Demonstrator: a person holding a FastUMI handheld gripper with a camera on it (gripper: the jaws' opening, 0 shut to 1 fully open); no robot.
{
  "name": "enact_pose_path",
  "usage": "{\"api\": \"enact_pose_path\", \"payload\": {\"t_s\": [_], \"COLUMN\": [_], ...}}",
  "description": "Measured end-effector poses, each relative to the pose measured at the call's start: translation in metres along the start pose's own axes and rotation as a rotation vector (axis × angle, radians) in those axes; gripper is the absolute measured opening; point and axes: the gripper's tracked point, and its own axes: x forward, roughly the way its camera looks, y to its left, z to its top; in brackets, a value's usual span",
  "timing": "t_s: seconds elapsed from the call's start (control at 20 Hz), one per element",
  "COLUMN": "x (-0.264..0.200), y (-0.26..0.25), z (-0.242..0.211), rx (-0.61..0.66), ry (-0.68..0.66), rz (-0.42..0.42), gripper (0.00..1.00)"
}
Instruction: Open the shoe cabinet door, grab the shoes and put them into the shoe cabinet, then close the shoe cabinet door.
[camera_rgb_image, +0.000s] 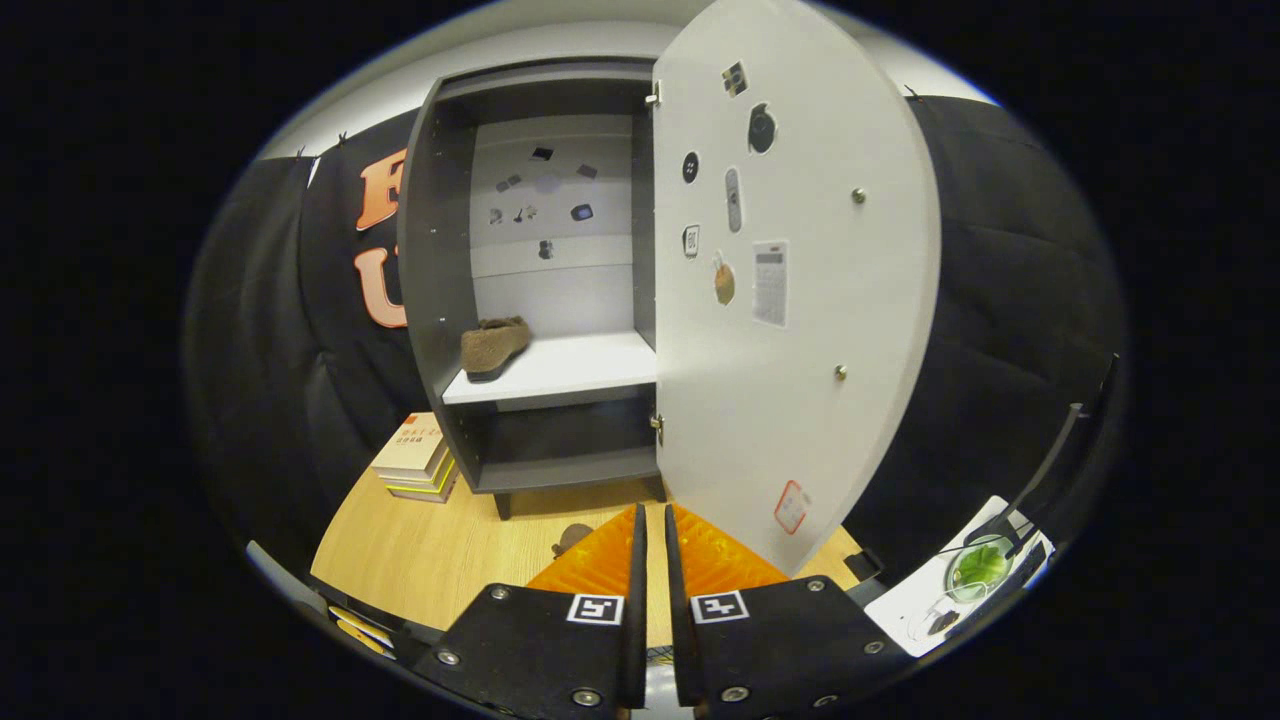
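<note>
Wooden table (420, 560): one cabinet (440, 300), door (790, 300) open, one shoe (493, 346) inside; tool (651, 530) nearly closed, empty.

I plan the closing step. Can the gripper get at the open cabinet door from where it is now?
Probably yes: the door stands wide open just beyond the shut, empty gripper, with nothing between them.

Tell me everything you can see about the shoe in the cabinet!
The shoe is brown and looks soft and fuzzy, like suede or a slipper, with a darker sole showing underneath. It lies alone on the white shelf, near the shelf's front edge and close to the cabinet's grey side wall, though I cannot tell if it touches the wall. The cabinet door stands open beside it. The claw is far from the shoe, its fingers nearly together with nothing between them.
</note>
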Motion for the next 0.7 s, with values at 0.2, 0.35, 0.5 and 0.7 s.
{"api": "enact_pose_path", "payload": {"t_s": [0.2, 0.35, 0.5, 0.7], "x": [0.006, 0.014, 0.023, 0.033], "y": [0.015, 0.030, 0.042, 0.059], "z": [-0.025, -0.049, -0.075, -0.108], "rx": [-0.014, -0.032, -0.049, -0.063], "ry": [0.076, 0.150, 0.225, 0.331], "rz": [0.052, 0.089, 0.129, 0.184], "gripper": [0.13, 0.15, 0.20, 0.20]}}
